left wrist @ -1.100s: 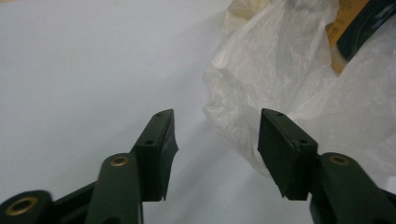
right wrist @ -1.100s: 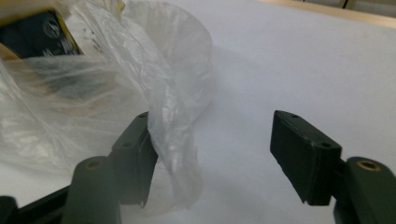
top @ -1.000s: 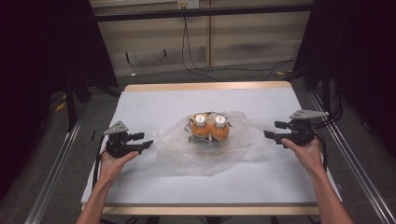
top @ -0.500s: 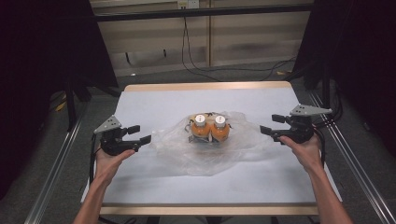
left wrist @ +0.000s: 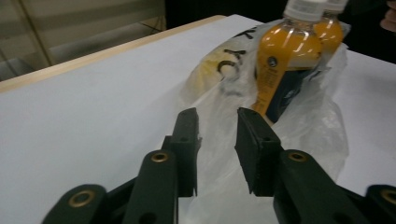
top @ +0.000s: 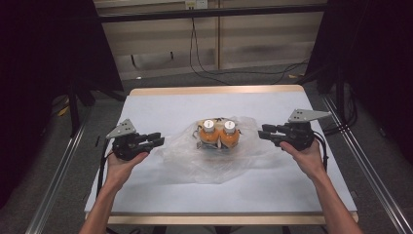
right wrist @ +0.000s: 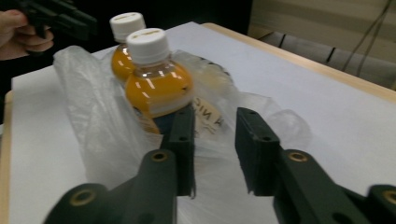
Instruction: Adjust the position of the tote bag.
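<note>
Bottles [top: 217, 134] on thin bag [top: 214, 153], both grippers near.
Flimsy, slippery plastic; pinch its edges. Left [top: 157, 141] and right [top: 265, 132] fingers have just narrowed, empty.

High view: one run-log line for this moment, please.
clear plastic bag: under two orange bottles | left gripper: open, apart | right gripper: open, apart

High view: fixed, above the near edge, facing fwd and down over the whole table [top: 146, 105]. Both gripper views: low, close, aimed inward from opposite sides. All three share the two bottles [top: 218, 134] [left wrist: 292, 51] [right wrist: 154, 79] on the plastic bag [top: 214, 161] [left wrist: 308, 135] [right wrist: 93, 121].
</note>
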`<control>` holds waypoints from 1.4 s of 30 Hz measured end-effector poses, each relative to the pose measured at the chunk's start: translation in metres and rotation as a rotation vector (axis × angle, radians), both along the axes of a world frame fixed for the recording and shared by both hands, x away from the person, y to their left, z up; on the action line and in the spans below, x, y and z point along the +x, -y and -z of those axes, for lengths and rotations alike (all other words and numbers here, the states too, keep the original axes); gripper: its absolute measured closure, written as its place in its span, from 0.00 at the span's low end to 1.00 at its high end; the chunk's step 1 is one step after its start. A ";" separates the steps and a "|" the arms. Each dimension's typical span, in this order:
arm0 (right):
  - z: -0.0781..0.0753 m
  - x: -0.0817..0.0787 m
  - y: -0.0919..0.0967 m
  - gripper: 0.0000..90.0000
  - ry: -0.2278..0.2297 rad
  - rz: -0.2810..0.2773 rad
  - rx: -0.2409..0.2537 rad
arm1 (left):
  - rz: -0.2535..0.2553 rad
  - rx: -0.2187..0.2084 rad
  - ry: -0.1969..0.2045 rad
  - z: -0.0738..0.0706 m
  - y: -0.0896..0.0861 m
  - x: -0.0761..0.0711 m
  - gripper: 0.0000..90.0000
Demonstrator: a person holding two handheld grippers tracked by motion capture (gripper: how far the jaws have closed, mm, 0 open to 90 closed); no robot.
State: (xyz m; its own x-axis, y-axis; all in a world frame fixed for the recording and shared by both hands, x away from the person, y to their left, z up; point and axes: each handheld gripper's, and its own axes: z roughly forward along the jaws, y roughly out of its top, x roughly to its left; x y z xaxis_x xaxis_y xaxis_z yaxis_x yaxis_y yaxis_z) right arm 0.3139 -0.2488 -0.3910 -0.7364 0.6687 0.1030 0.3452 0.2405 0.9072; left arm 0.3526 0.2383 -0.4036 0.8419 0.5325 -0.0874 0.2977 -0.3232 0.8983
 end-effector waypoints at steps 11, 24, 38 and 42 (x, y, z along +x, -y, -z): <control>0.004 0.028 -0.038 1.00 -0.082 -0.104 -0.115 | 0.163 0.088 0.001 -0.003 0.058 0.020 0.98; 0.032 0.062 -0.060 1.00 -0.177 -0.165 -0.196 | 0.244 0.315 -0.069 0.028 0.106 0.037 1.00; 0.057 0.072 -0.066 1.00 -0.232 -0.146 -0.257 | 0.256 0.493 -0.083 0.057 0.125 0.038 1.00; 0.068 0.076 -0.072 1.00 -0.257 -0.141 -0.294 | 0.254 0.537 -0.096 0.062 0.126 0.037 1.00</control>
